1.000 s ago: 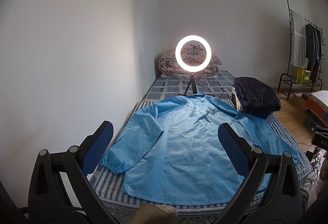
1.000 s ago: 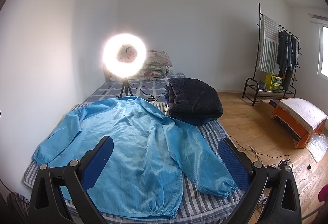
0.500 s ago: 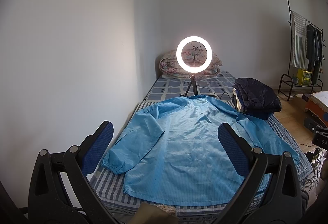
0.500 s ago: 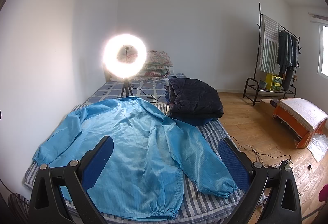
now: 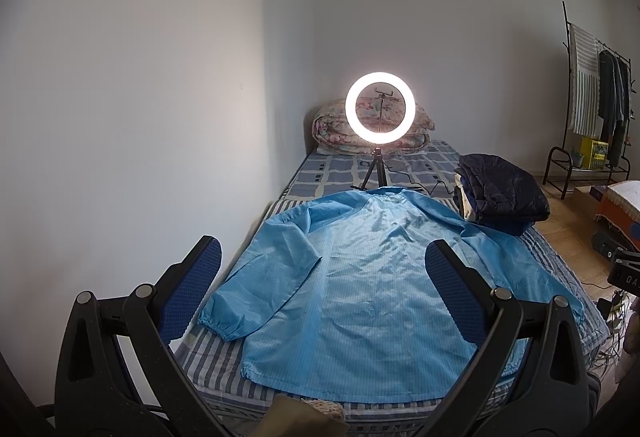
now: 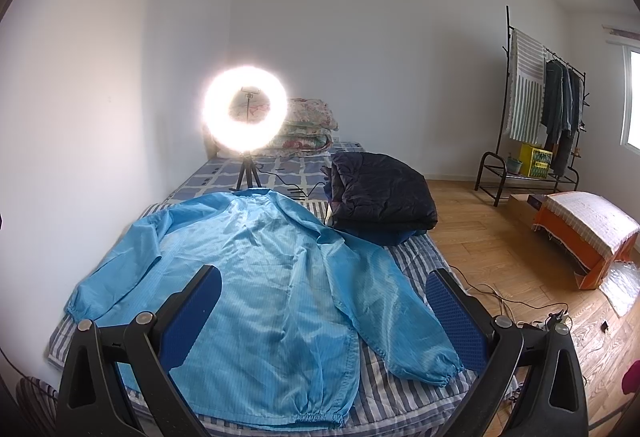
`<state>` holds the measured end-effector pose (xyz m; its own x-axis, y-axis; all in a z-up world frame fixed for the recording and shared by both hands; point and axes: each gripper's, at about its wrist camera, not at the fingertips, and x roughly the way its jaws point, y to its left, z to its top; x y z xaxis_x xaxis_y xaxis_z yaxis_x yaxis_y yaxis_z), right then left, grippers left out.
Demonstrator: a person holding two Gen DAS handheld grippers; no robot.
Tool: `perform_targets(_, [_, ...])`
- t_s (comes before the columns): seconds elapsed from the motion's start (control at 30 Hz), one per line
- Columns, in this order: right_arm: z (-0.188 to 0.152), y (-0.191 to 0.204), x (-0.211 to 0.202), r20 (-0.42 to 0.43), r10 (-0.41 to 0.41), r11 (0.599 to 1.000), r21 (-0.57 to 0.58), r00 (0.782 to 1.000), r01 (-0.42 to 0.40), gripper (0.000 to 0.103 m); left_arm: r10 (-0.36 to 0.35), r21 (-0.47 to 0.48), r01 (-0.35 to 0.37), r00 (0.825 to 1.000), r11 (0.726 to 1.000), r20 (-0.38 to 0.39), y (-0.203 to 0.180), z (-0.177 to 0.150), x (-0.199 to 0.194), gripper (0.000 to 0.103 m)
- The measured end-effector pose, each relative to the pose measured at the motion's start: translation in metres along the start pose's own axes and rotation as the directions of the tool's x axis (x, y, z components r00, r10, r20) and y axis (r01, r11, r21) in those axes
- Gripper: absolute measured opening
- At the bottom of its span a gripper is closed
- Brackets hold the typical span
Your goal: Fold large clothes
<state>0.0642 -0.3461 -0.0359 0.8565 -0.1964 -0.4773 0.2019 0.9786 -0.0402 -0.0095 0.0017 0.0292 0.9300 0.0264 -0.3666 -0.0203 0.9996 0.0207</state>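
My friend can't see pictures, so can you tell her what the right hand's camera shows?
A big light-blue jacket lies spread flat on a striped bed, sleeves out to the sides. The right gripper hovers open above it, holding nothing. Behind the jacket stand a glowing ring light and a folded dark jacket, with a clothes rack by the far wall.

White walls [image 6: 400, 37] meet a wooden floor [image 6: 500, 261]. A lit ring light [image 6: 245, 109] stands on the bed [image 6: 280, 173]. A clothes rack [image 6: 536, 117] stands by the window [image 6: 631, 97].
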Motion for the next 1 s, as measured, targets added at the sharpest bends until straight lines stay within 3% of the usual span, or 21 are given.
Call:
perform_targets(0.57, [0.002,0.013,0.004,-0.001,0.013,1.000,-0.015,1.000,-0.013,0.103,0.012,-0.007,-0.012,1.000,1.000,-0.007,0.007,0.000,0.006,0.103])
perform_targets(1.0, [0.005,0.042,0.022,-0.014,0.097,0.994,-0.043,0.995,-0.097,0.103,0.099,-0.015,-0.099,0.994,0.995,-0.037,0.034,-0.028,0.026,0.103])
